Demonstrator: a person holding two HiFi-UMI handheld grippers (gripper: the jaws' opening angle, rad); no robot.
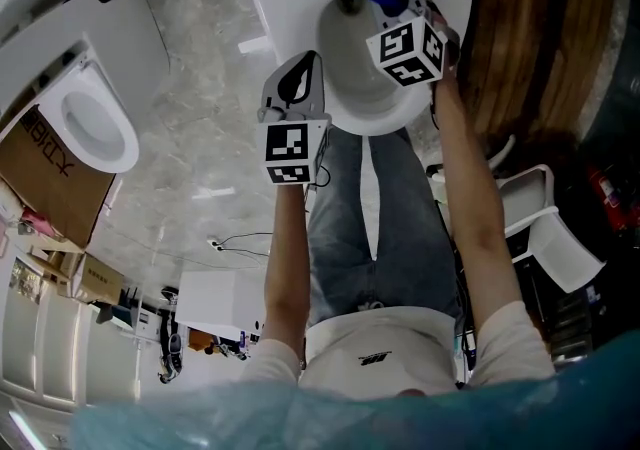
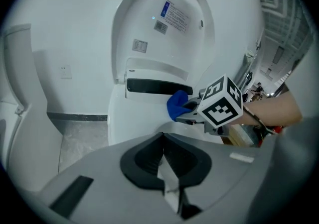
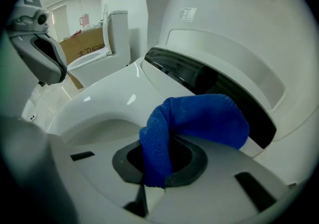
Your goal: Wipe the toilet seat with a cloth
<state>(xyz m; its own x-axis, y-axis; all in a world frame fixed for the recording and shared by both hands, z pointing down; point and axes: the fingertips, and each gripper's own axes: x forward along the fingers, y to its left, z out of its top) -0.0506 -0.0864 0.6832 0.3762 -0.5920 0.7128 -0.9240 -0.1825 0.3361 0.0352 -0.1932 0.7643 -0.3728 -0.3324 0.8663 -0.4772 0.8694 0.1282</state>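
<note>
Cloth (image 3: 199,118): blue, soft, probably light and limp, best held by a bunched fold. It is pinched in the right hand-held gripper (image 3: 149,183), just ahead of it over the toilet seat (image 3: 94,103) rear. Left hand-held gripper (image 2: 167,183): jaws together, empty.

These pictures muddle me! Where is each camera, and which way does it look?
Head view: on the head, looking down at toilet, legs, left claw, right claw.
Left gripper view: on shut left claw, facing raised lid; right forearm shows.
Right gripper view: on right claw gripping blue cloth, facing the seat.
All share the cloth.
</note>
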